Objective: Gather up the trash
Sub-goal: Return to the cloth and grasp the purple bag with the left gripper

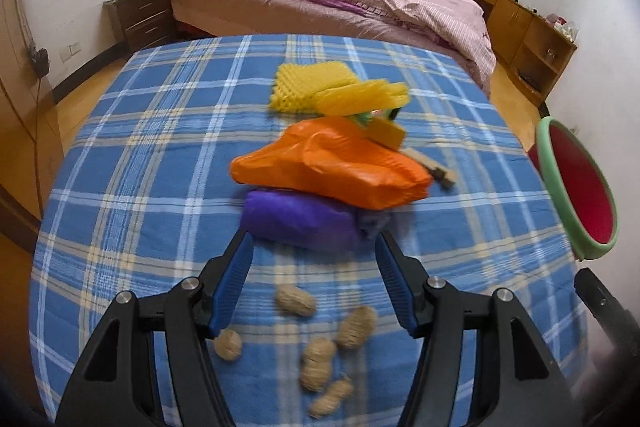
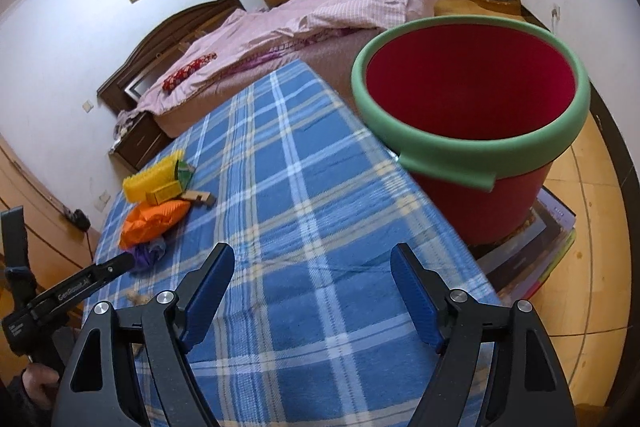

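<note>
Left gripper (image 1: 312, 247) gapes empty, with the purple bag (image 1: 300, 225) right at 12 o'clock off its tips, long axis crosswise. Right gripper (image 2: 312, 259) is open and empty too, facing the red bucket (image 2: 472, 151) at 1 o'clock, so left's nearer.

Soft window daylight, motion blur, fisheye-warped edges.

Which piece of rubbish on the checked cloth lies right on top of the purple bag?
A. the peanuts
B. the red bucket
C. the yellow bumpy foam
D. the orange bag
D: the orange bag rests directly on the purple bag, while the peanuts lie apart, nearer the camera.
</note>
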Available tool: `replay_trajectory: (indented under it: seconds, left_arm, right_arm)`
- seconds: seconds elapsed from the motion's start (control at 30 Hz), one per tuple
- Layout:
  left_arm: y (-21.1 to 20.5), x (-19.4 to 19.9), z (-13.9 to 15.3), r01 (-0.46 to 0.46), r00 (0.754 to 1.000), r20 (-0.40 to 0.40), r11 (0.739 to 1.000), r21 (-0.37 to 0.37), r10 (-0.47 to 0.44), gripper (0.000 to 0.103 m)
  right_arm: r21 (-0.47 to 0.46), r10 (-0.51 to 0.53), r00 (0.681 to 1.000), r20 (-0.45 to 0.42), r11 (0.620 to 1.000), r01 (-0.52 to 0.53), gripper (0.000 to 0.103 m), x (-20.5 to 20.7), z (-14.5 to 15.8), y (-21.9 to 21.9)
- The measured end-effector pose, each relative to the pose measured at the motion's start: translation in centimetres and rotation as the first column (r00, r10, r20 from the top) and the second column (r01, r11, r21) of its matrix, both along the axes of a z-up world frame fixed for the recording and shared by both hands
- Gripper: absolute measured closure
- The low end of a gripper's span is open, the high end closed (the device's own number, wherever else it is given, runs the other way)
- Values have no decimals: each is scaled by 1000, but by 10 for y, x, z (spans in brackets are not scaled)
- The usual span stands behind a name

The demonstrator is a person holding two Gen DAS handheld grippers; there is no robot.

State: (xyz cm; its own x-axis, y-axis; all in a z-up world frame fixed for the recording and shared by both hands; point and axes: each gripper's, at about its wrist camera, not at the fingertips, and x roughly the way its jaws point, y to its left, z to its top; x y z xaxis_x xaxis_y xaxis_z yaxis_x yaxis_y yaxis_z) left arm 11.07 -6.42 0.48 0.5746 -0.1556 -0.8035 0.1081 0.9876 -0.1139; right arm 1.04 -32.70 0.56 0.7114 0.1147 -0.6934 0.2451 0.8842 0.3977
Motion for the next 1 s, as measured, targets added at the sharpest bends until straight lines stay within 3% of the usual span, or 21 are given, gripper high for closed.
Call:
replay_trajectory:
  seconds: [0.2,0.53,0.8,1.0]
  left_arm:
    - [3,12,-13,26,999,-21,1000,13,-26,40]
    - [7,27,-18,43,999,-6,997,-63,-43,40]
    - [9,36,-21,40,999,26,998,-45,-39,40]
    - [25,35,-20,12,1000,7,999,-47,-12,43]
  right_arm:
    - [-8,14,1000,-25,1000,-14,22,2,-7,9]
    - [-36,15,1000,-22,999,-16,22,3,-7,13]
    - [-78,18,1000,-12,997,-19,21,2,-8,19]
    - [-91,21,1000,-13,996,-22,21,2,-8,19]
